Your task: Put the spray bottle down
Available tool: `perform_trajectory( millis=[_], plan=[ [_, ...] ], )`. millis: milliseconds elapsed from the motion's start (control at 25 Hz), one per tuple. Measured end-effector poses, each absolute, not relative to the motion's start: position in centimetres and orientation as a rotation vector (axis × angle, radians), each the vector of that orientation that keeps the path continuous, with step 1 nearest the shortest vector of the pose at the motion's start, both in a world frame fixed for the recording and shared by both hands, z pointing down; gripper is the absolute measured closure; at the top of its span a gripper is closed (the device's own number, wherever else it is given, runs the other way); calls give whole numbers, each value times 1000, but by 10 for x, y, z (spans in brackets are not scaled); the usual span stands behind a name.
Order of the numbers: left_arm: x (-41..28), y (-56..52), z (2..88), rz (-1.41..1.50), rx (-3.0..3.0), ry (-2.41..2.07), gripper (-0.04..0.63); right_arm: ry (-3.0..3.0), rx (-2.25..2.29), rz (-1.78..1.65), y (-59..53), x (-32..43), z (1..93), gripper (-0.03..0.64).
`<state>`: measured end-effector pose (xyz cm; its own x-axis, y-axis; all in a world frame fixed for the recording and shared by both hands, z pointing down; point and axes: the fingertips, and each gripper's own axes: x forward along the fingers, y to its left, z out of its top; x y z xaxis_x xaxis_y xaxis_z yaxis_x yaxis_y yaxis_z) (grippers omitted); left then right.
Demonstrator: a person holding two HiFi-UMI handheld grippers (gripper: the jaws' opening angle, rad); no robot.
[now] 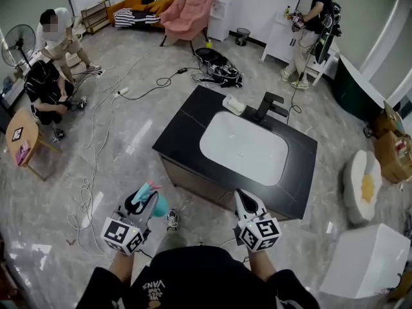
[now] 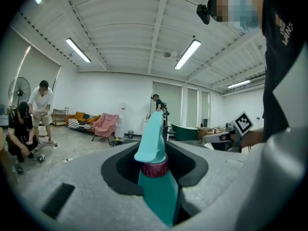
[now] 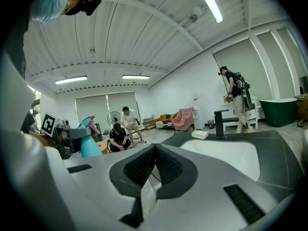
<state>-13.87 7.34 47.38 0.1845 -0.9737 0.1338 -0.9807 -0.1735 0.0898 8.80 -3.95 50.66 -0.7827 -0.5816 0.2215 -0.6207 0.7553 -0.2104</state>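
Observation:
A teal spray bottle (image 1: 156, 203) with a pink collar and trigger stands upright between the jaws of my left gripper (image 1: 145, 200), low and left of the black counter (image 1: 183, 126). In the left gripper view the bottle's neck (image 2: 155, 169) is clamped between the pads of my left gripper (image 2: 157, 174). My right gripper (image 1: 244, 203) hovers at the counter's near edge, jaws together with nothing in them. In the right gripper view the jaws of my right gripper (image 3: 153, 166) meet, the bottle (image 3: 89, 146) shows to the left, and the white basin (image 3: 226, 155) lies ahead.
The counter carries a white basin (image 1: 244, 149), a black faucet (image 1: 269, 105) and a white soap dish (image 1: 234, 104). Cables (image 1: 96, 140) trail over the floor at left. A small wooden table (image 1: 22, 137) stands at left, a white box (image 1: 364, 259) at right. Several people are further off.

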Motion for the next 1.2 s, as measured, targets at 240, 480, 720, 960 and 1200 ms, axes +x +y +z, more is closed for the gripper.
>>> perform_trajectory(
  millis=[240, 480, 720, 960, 1200],
  plan=[
    [-182, 6, 460, 58, 2407, -1842, 451, -2771, 1081, 391, -88, 50, 499, 612],
    [-222, -46, 451, 116, 2539, -1754, 451, -2751, 1160, 392, -122, 2, 494, 612],
    [-255, -87, 448, 136, 2617, -1656, 451, -2721, 1268, 400, -143, -28, 490, 612],
    [-269, -127, 446, 154, 2697, -1595, 451, -2666, 1336, 440, -148, -35, 501, 612],
    [-267, -172, 456, 159, 2682, -1579, 451, -2622, 1381, 477, -166, -23, 509, 612]
  ],
)
